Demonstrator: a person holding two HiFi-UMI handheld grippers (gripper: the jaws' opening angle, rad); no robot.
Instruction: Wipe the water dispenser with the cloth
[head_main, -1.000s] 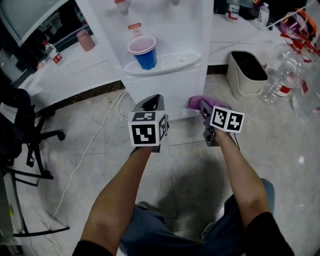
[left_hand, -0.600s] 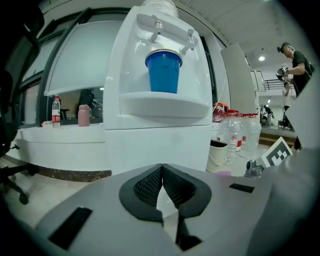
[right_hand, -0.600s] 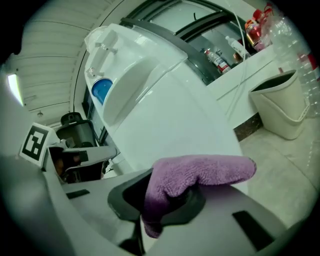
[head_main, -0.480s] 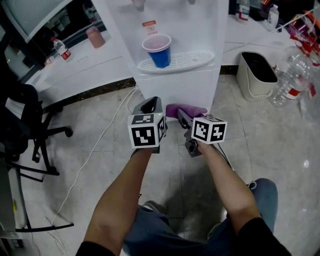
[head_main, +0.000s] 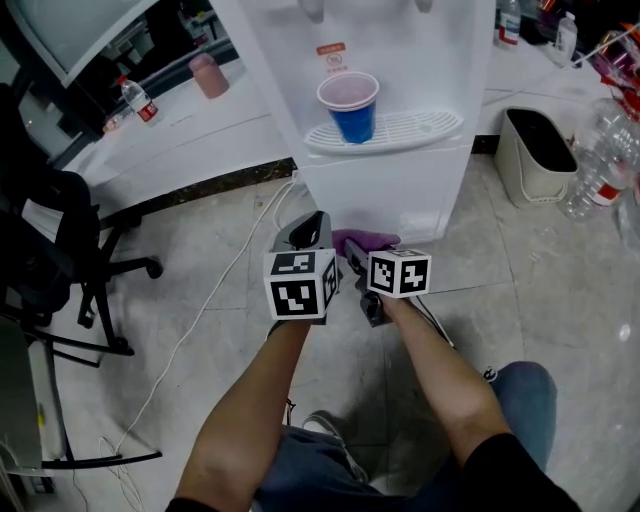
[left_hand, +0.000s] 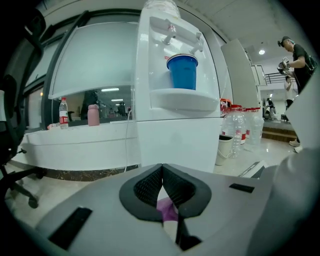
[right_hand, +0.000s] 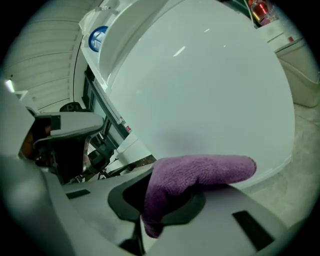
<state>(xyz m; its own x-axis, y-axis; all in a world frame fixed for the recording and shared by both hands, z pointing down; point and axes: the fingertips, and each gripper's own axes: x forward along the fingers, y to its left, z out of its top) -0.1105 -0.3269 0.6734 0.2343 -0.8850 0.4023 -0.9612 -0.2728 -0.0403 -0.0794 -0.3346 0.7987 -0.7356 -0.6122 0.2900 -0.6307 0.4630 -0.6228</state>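
The white water dispenser (head_main: 400, 190) stands on the floor with a blue cup (head_main: 351, 107) on its drip tray (head_main: 420, 128). My right gripper (head_main: 352, 249) is shut on a purple cloth (head_main: 362, 241) low against the dispenser's front panel (right_hand: 210, 95). In the right gripper view the cloth (right_hand: 195, 175) bulges from the jaws and lies against the white panel. My left gripper (head_main: 308, 232) hovers just left of the cloth, shut and empty, pointing at the dispenser's lower front (left_hand: 175, 145); its jaws (left_hand: 163, 186) meet at the tips.
A beige bin (head_main: 540, 155) and plastic bottles (head_main: 600, 170) stand to the dispenser's right. A black office chair (head_main: 60, 260) is at the left. A white cable (head_main: 210, 300) runs across the tiled floor. A white ledge (head_main: 190, 130) holds a pink cup and a bottle.
My right gripper with the cloth has slid leftward along the dispenser's lower front, ending close beside the left gripper. The left gripper has barely moved.
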